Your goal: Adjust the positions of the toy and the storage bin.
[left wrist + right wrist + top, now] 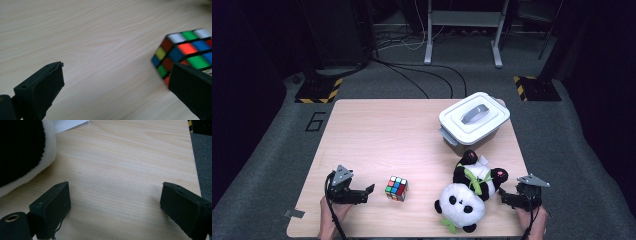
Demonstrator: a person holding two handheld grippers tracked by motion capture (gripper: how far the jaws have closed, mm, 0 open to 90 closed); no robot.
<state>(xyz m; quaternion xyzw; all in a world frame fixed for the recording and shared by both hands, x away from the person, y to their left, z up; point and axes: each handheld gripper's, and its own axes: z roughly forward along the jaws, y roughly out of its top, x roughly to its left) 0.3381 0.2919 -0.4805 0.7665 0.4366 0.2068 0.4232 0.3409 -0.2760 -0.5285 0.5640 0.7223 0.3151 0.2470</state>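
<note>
so the left gripper [367, 192] sits near the front-left of the wooden table [377, 130], jaws spread wide with nothing between them, and the rubik's cube [396, 188] stands just beside its tips, toward the middle of the table. in the left gripper view the cube [186, 53] is off to the right, partly behind the right-hand jaw, with bare wood across the whole gap, so it's beside the jaws rather than inside them. the right gripper [507, 197] is close to the front-right corner, also wide open and holding nothing; in the right gripper view you can see the table's right edge [195, 170] running close by that side, grey floor past it. not much room there. a plush panda [469, 192] lies between cube and right gripper, its body close to the right gripper's tips, whether they touch i can't tell, and its white and black fur [27, 152] sits at the left of that view. behind the panda, toward the far right edge, is a white lidded storage box [473, 122] with a grey handle. the big open stretch is the left and middle of the table, far side of the cube.
</note>
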